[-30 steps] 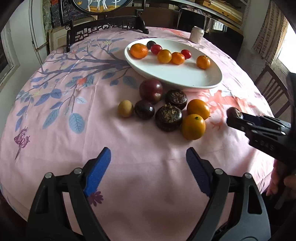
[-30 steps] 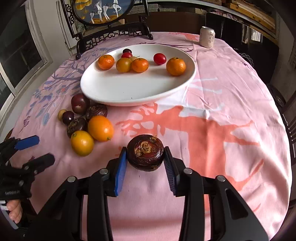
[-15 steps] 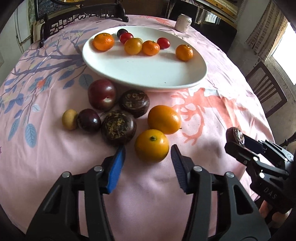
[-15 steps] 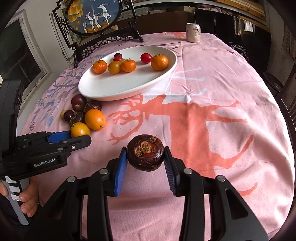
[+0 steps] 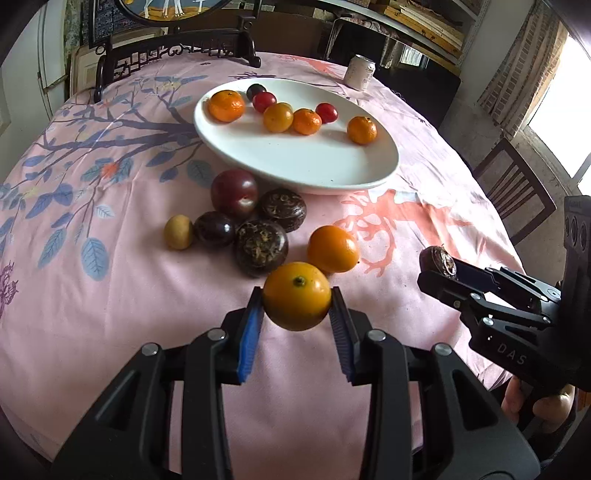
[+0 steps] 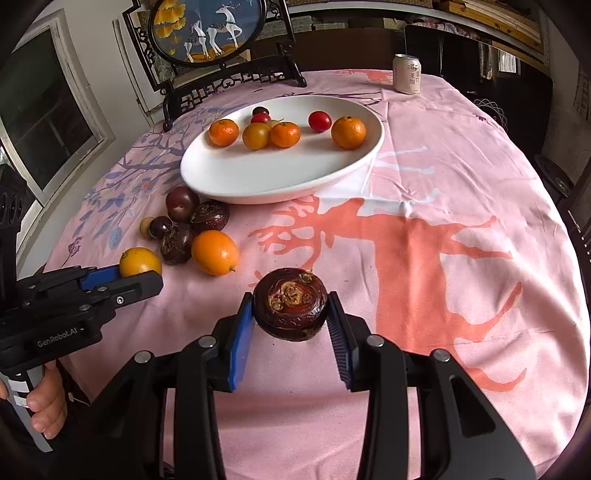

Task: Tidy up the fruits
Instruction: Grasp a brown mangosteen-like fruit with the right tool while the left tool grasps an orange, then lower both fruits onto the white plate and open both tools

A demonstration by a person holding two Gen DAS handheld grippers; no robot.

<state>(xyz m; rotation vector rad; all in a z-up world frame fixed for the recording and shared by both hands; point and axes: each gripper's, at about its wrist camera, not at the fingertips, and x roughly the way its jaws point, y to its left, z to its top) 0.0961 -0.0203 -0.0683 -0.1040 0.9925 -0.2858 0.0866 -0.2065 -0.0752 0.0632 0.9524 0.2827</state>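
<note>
My left gripper (image 5: 297,319) is shut on a yellow-orange citrus fruit (image 5: 296,295), held just above the pink cloth. My right gripper (image 6: 291,325) is shut on a dark brown wrinkled fruit (image 6: 290,308) and holds it over the near middle of the table. A white oval plate (image 5: 303,166) carries several small oranges and red fruits. Loose fruit lies in front of the plate: an orange (image 5: 333,249), two dark wrinkled fruits (image 5: 261,247), a plum (image 5: 233,192), a small dark fruit and a small yellow one (image 5: 178,232). The right gripper (image 5: 439,262) also shows in the left wrist view.
A drink can (image 6: 406,74) stands at the far edge of the round table. A framed deer picture on a dark carved stand (image 6: 210,33) sits behind the plate. A wooden chair (image 5: 513,192) stands to the right of the table.
My left gripper has closed on the yellow-orange fruit and lifted it slightly. The right gripper still holds the dark wrinkled fruit and has shifted only a little.
</note>
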